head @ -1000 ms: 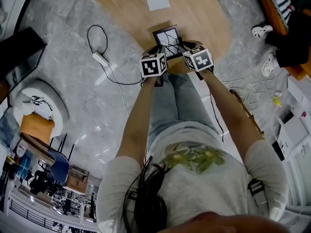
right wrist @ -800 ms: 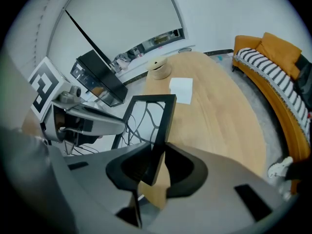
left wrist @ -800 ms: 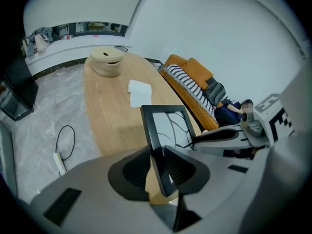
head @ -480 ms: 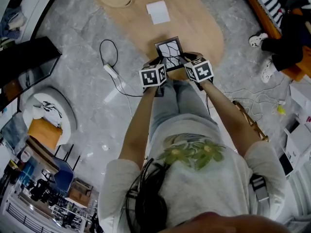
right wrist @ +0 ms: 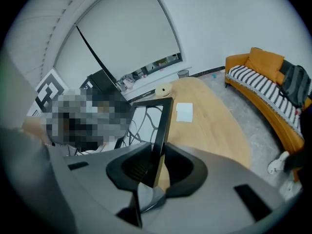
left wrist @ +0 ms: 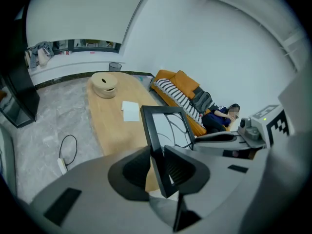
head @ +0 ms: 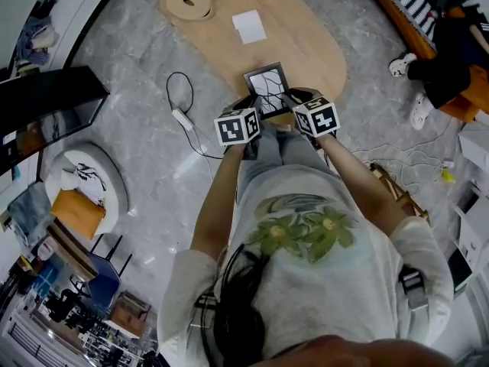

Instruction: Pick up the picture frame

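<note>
The picture frame (head: 267, 85) is black-edged with a white pane crossed by dark curved lines. It hangs in the air above the near end of the wooden table (head: 309, 40), held from both sides. My left gripper (head: 254, 107) is shut on the frame's left edge, and in the left gripper view the frame (left wrist: 168, 128) stands upright between the pads of that gripper (left wrist: 158, 167). My right gripper (head: 290, 99) is shut on the right edge. The right gripper view shows the frame (right wrist: 152, 118) edge-on in the right gripper (right wrist: 157, 165).
A white paper sheet (head: 249, 26) and a round wooden disc (head: 189, 2) lie on the table's far part. A cable with a power strip (head: 182, 116) lies on the grey floor at left. An orange sofa (left wrist: 176, 87) with a seated person (left wrist: 222, 117) stands at right.
Both grippers have risen together with the frame between them. The table and floor now look farther below, and the disc has come fully into the head view.
</note>
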